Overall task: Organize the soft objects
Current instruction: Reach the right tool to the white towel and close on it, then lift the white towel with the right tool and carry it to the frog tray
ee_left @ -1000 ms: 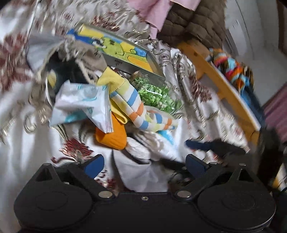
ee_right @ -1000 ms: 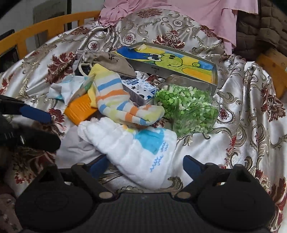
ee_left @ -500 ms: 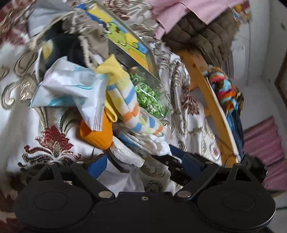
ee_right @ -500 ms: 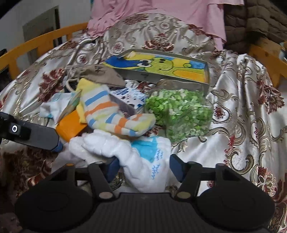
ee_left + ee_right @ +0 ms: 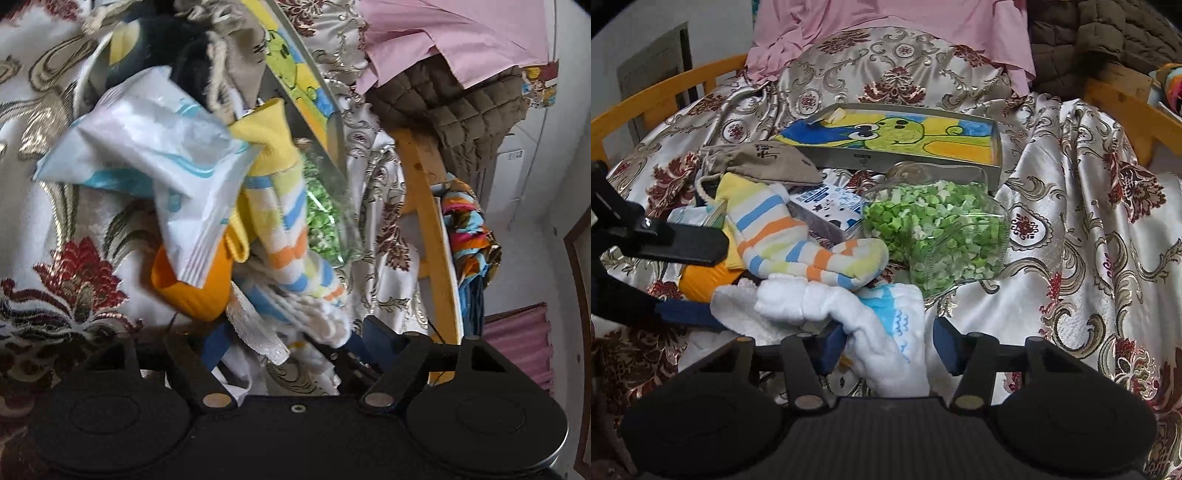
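Two grippers work the same white cloth [image 5: 846, 314] at the near edge of the pile on the patterned bedspread [image 5: 1089, 229]. The right gripper [image 5: 888, 345] has just been closing and its jaws hug the cloth's blue-printed end, the left pad pressed in and the right pad touching or just off it. The left gripper [image 5: 291, 343] has also been closing around the cloth's other end, though whether its pads bite yet I cannot tell. A striped sock [image 5: 798, 243] lies across the cloth, with an orange piece [image 5: 701, 280] beside it and a clear tub of green bits [image 5: 942, 236] close behind. Judged from this, both grips should seat firmly before lifting, then rise slowly and together so the sock slides off and the tub stays unbumped.
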The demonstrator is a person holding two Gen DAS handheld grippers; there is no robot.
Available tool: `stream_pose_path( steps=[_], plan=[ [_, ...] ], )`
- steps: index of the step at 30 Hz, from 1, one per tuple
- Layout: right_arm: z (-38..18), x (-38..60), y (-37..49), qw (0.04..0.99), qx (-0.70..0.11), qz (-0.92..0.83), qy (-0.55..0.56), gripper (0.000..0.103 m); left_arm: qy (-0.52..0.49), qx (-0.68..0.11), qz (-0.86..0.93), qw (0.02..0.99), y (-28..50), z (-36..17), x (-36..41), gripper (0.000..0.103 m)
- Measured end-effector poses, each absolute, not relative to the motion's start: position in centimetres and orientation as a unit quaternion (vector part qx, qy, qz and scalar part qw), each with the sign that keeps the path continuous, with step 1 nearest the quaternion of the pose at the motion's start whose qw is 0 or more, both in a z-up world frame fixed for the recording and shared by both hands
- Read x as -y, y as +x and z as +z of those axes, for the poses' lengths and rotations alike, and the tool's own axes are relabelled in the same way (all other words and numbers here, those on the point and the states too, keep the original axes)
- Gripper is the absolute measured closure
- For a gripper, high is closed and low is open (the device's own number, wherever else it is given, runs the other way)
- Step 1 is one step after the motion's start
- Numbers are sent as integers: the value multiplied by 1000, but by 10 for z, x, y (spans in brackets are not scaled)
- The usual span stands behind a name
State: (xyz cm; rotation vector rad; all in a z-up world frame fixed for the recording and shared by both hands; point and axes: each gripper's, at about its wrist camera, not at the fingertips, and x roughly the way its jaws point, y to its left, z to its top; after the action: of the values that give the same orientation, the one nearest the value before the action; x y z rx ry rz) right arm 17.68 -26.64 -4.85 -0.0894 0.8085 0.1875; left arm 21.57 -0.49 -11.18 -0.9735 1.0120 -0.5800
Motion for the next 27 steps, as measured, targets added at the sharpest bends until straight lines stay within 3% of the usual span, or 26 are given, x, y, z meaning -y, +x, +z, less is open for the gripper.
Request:
stream_pose_path(
  steps=[5, 8, 14, 20, 27],
  plan=[
    [-52, 270, 184, 915, -395, 74, -41, 54, -423, -459, -261, 736, 217, -115, 6, 34],
    [-54, 273, 188, 914, -396, 80, -27, 61, -419, -462, -251, 740, 218, -118, 6, 48],
    [-53, 273, 186, 910, -394, 130, -4, 66, -420, -468, -233, 742, 217, -125, 0, 72],
    [-55, 268, 184, 906, -400, 135, -17, 88, -400, -460, -226, 759, 208, -123, 2, 77],
    [-37, 266, 162, 928, -350, 123, -33, 93, -350, -439, -254, 788, 182, -99, 11, 88]
  ],
)
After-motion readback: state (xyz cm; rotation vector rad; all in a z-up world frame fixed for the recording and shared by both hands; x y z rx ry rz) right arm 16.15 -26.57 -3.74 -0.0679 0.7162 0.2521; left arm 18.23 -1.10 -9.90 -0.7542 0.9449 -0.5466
